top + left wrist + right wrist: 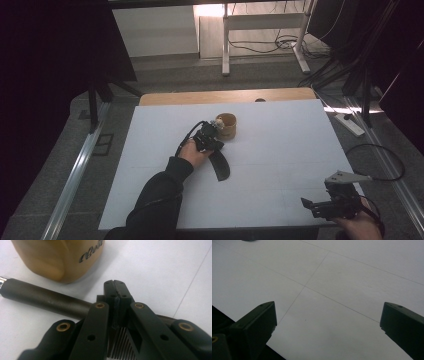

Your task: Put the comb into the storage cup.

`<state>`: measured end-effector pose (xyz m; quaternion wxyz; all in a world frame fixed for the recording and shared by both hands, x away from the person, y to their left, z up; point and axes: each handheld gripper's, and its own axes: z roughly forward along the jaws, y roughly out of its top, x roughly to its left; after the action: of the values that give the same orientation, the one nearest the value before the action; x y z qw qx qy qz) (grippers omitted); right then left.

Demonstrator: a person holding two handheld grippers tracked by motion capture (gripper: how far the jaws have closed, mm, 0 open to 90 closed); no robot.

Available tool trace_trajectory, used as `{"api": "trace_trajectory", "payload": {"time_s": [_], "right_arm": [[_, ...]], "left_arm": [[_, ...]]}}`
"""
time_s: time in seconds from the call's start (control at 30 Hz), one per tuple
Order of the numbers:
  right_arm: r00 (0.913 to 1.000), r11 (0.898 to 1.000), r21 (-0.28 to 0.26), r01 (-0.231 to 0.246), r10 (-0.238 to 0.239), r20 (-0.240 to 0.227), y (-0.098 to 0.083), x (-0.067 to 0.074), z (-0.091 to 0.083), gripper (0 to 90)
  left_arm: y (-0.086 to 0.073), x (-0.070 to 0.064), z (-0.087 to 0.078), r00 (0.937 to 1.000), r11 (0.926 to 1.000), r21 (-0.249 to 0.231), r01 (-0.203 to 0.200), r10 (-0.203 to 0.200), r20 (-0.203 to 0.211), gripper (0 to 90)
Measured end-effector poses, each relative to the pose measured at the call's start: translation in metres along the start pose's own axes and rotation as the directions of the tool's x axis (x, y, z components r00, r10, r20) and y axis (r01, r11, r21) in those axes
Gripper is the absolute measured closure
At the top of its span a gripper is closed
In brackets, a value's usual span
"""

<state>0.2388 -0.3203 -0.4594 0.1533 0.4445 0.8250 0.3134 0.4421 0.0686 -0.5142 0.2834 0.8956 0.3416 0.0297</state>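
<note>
The right claw [312, 206] idles with jaws apart at the near counter [280, 150] edge. Farther off, the left claw [216, 131] is pinched together, empty, over a dark cylindrical handle [45, 300] beside the round wooden cup [226, 126]; nudged, it could tip that cup.

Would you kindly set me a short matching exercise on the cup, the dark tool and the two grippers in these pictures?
Things:
1. wooden cup
2. dark-handled tool
3. left gripper
4. right gripper

States:
A. jaws wide apart over bare white table
B. lying flat beside the cup
C. jaws shut together
D. standing upright, light brown

Pairs: 1-D, 2-B, 3-C, 4-A
</note>
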Motion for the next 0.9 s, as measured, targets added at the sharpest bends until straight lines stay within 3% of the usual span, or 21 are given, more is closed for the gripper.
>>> {"api": "trace_trajectory", "payload": {"time_s": [0.37,0.9], "right_arm": [[1.0,1.0,0.0,-0.001,0.001,0.0,0.0,0.0,0.0,1.3],[1.0,1.0,0.002,-0.001,0.001,0.002,0.0,0.0,0.0,1.4]], "left_arm": [[-0.013,0.016,-0.007,0.9991,0.9992,0.019,0.036,-0.036,-0.024,88.5],[-0.044,0.043,-0.031,0.9941,0.9946,0.038,0.096,-0.094,-0.054,88.5]]}}
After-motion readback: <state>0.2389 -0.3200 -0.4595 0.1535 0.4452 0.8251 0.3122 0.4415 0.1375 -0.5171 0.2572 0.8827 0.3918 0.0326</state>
